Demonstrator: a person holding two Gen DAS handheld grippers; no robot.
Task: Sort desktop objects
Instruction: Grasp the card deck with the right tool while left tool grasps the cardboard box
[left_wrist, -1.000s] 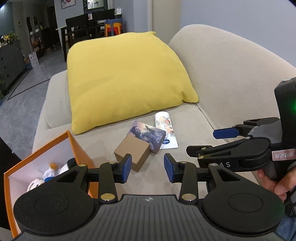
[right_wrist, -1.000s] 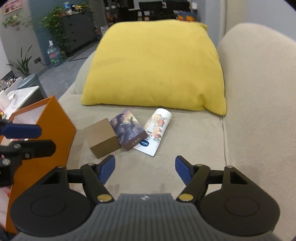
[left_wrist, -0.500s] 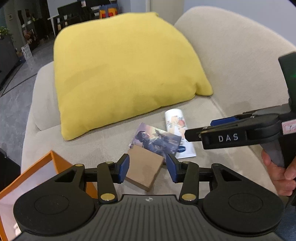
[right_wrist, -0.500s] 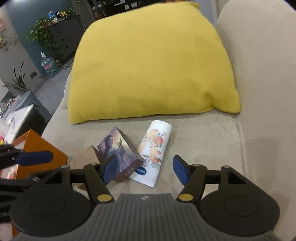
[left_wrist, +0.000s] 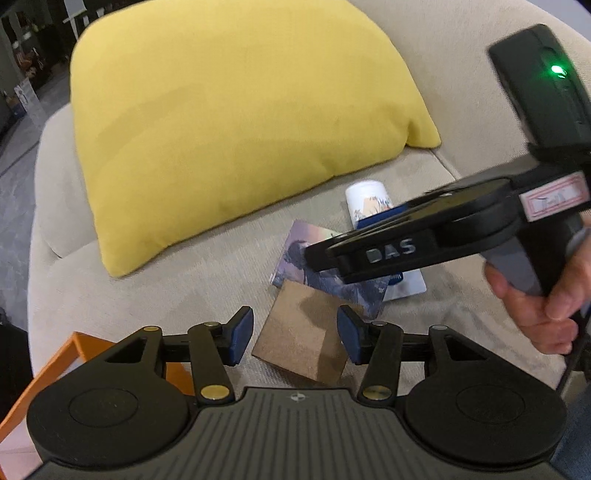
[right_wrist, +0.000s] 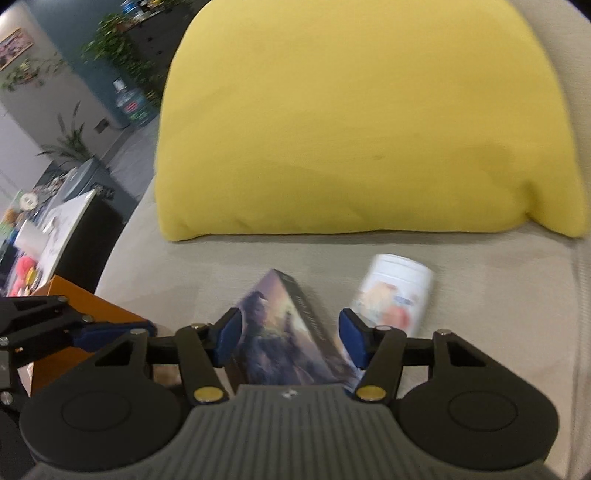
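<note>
A brown cardboard box (left_wrist: 303, 332), a picture-printed box (left_wrist: 295, 251) and a white flowered tube (left_wrist: 365, 199) lie together on the beige sofa seat. My left gripper (left_wrist: 295, 336) is open, its pads on either side of the brown box, not touching it. My right gripper (right_wrist: 290, 339) is open around the picture-printed box (right_wrist: 284, 325), with the tube (right_wrist: 399, 291) just to its right. The right gripper's body (left_wrist: 424, 243) crosses the left wrist view above the boxes.
A large yellow cushion (left_wrist: 229, 110) leans on the sofa back (left_wrist: 480, 122) behind the objects. An orange box (left_wrist: 55, 376) stands at the near left; it also shows in the right wrist view (right_wrist: 88, 317). Floor and furniture lie off the sofa's left edge.
Both grippers have moved forward and down toward the objects. The left now straddles the brown box, the right straddles the picture-printed box. Both stay open.
</note>
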